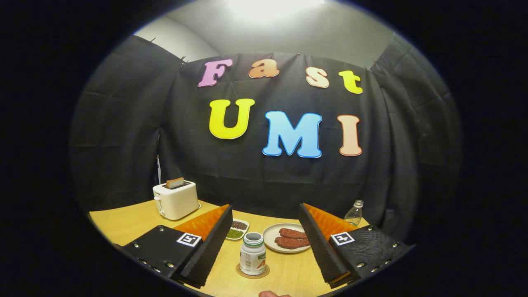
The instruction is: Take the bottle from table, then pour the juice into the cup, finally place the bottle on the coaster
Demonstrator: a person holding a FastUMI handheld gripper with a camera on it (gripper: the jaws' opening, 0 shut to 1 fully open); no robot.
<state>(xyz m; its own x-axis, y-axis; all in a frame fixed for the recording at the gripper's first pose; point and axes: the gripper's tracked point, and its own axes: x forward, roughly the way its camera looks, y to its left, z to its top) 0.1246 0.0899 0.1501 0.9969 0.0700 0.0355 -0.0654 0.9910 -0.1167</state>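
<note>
Two fingers of the gripper stand wide apart, holding nothing. Between them the bottle stands upright on the coaster, free on either side. Beyond it sit a plate and a divided dish; a toaster stands near the table edge.

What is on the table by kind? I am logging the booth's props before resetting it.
Bottles: 2, the white bottle between the open gripper fingers and the clear bottle
Toasters: 1
Plates: 1
Dishes: 1
Coasters: 1
Total: 6
</note>
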